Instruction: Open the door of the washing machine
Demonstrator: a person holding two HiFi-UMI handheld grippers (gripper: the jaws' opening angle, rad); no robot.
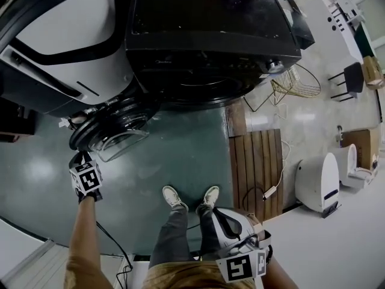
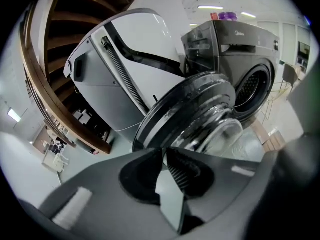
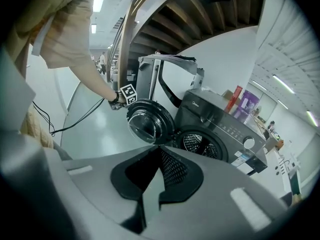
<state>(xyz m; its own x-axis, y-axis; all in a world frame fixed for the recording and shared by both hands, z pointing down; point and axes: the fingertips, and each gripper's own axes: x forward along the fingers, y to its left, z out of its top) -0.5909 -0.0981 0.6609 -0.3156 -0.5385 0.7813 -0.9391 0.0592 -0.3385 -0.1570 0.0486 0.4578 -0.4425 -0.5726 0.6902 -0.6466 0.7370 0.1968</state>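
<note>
Holds the left gripper point(image 2: 165, 152) low, fingers pinched almost shut on nothing, tips just short of the rim of the door point(image 2: 192, 109), wide open here and well clear of the drum mouth point(image 3: 200, 143) of the washing machine point(image 1: 210, 47). Possibly brushing that rim; hard to settle from the head view. Suits a nudge with closed fingertips rather than a grasp. Holds the right gripper point(image 3: 159, 150) back, fingers closed and empty, well apart from the door, likely as unneeded. Judged all but done.
</note>
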